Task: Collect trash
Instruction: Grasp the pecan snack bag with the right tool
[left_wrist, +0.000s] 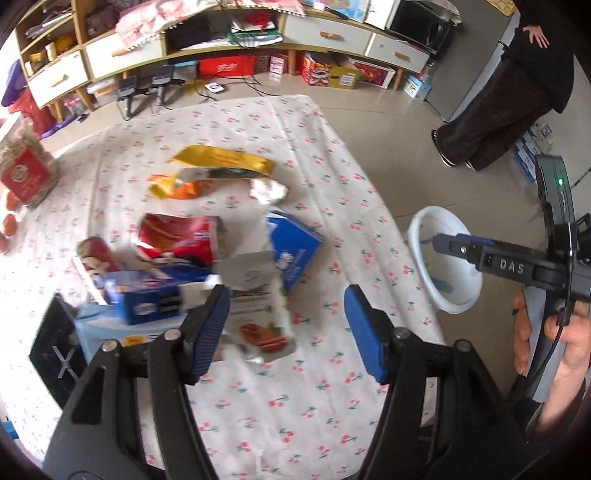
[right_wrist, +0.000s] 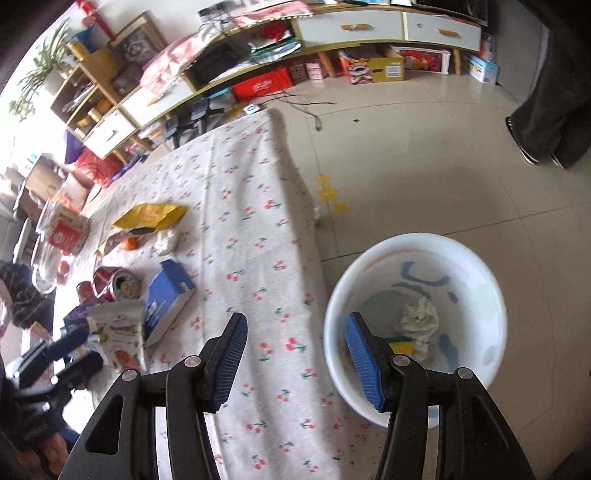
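Note:
Trash lies on the cherry-print tablecloth (left_wrist: 325, 398): a white snack pouch (left_wrist: 258, 317), a blue carton (left_wrist: 295, 247), a red wrapper (left_wrist: 177, 236), a yellow bag (left_wrist: 225, 158), a crumpled tissue (left_wrist: 267, 190). My left gripper (left_wrist: 286, 314) is open and empty, just above the white pouch. My right gripper (right_wrist: 295, 347) is open and empty over the table's right edge, beside the white bin (right_wrist: 476, 266) on the floor. The bin holds a crumpled tissue (right_wrist: 419, 321) and a yellow scrap (right_wrist: 400, 347). The right gripper also shows in the left wrist view (left_wrist: 443, 243), over the bin (left_wrist: 458, 295).
A red-labelled glass jar (left_wrist: 26, 173) stands at the table's left with orange fruit nearby. A low cabinet (left_wrist: 332, 33) with boxes beneath runs along the far wall. A person in dark trousers (left_wrist: 498, 110) stands at right on the tiled floor.

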